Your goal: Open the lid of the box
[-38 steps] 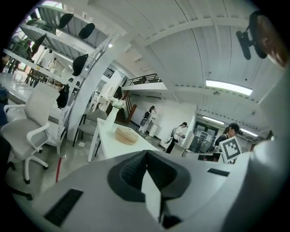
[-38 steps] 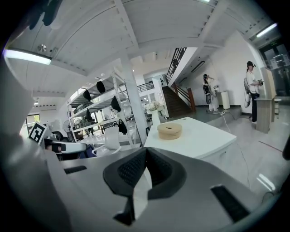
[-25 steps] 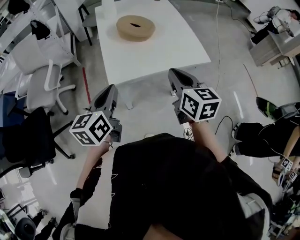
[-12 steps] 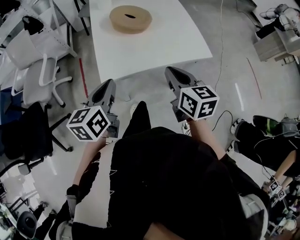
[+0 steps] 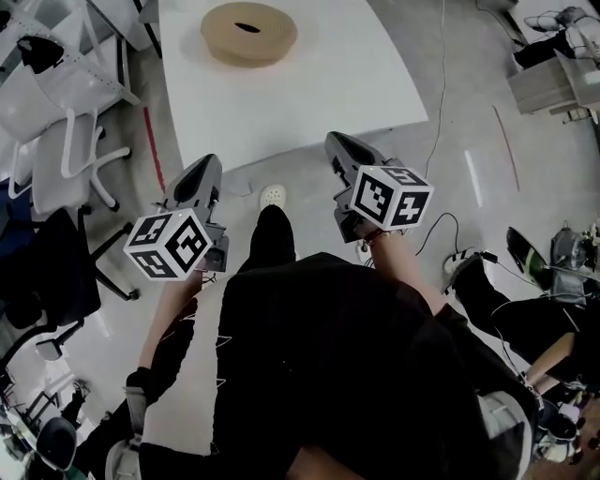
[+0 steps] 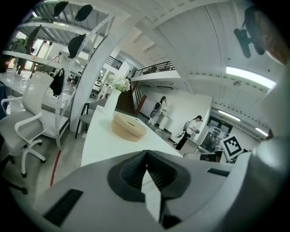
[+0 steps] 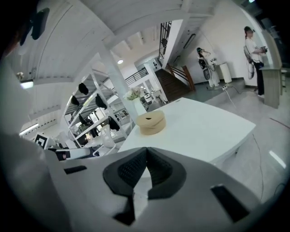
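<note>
- The left tongs [image 5: 206, 161] are closed: in the left gripper view the left tongs [image 6: 146, 157] have their ribbed pads meeting at the tips, with nothing gripped between them.
- The right tongs [image 5: 335, 141] are likewise closed and empty; the right gripper view shows the right tongs [image 7: 146, 153] with pad tips pressed together.
- Both tongs are held in the air over the grey floor, short of the near edge of the white counter [image 5: 319, 89], and both point towards it.
- The box [image 5: 246, 54] is a round, tan, flat one, and it sits on the far part of the counter, well apart from both tongs.
- Its lid [image 5: 274, 22] is on, with a small dark opening in the middle of the top.
- In the left gripper view the box [image 6: 128, 127] lies ahead on the counter [image 6: 97, 147], with a tall white vase [image 6: 113, 102] behind it.
- In the right gripper view the box [image 7: 151, 123] stands on the counter [image 7: 204, 124], again far beyond the jaw tips.
- A marker cube [image 5: 169, 245] rides on the left tongs, and another marker cube [image 5: 391, 197] on the right.
- A white chair [image 5: 58, 150] stands to the left of the counter.
- The person's light shoe [image 5: 272, 196] shows on the floor between the two tongs.
</note>
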Tool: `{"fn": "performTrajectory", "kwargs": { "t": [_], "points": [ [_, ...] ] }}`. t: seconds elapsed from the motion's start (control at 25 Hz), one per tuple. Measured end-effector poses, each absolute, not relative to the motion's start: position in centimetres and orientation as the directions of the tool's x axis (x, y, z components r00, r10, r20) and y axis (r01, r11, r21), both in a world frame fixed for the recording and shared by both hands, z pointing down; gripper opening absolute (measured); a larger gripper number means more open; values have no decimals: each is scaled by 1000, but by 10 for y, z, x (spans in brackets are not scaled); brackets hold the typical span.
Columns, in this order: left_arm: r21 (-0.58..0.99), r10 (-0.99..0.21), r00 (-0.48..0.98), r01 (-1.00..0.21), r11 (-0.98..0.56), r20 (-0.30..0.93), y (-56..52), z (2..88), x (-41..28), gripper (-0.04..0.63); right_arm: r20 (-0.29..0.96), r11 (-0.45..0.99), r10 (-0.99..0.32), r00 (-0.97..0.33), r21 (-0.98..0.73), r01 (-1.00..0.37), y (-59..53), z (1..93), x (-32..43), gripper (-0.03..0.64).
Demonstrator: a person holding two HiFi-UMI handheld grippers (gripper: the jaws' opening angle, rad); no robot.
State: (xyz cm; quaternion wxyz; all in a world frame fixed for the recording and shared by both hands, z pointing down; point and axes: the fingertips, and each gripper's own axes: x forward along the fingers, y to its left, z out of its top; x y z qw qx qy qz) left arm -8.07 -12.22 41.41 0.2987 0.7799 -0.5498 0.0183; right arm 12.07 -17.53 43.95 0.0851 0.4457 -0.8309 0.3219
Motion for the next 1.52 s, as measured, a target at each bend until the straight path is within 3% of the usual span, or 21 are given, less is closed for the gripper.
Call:
{"fn": "performTrajectory", "kwargs": {
  "t": [0.32,0.44,0.48,1.52],
  "points": [
    [457,-833,390,-869,-191,393,-167,428,-91,11,394,293,-646,-653,-662,-690,-229,461,100,6],
    [463,-826,390,-868,-181,407,-183,433,-98,11,405,296,-621,-671,-672,-679,-250,467,88,114],
    [463,-824,389,-868,-179,412,-189,435,-100,11,405,296,-617,-674,-675,-676,-257,468,85,120],
    [479,-815,345,-873,-96,466,-265,467,-150,11,330,223,-611,-720,-800,-557,-375,476,30,190]
  ]
}}
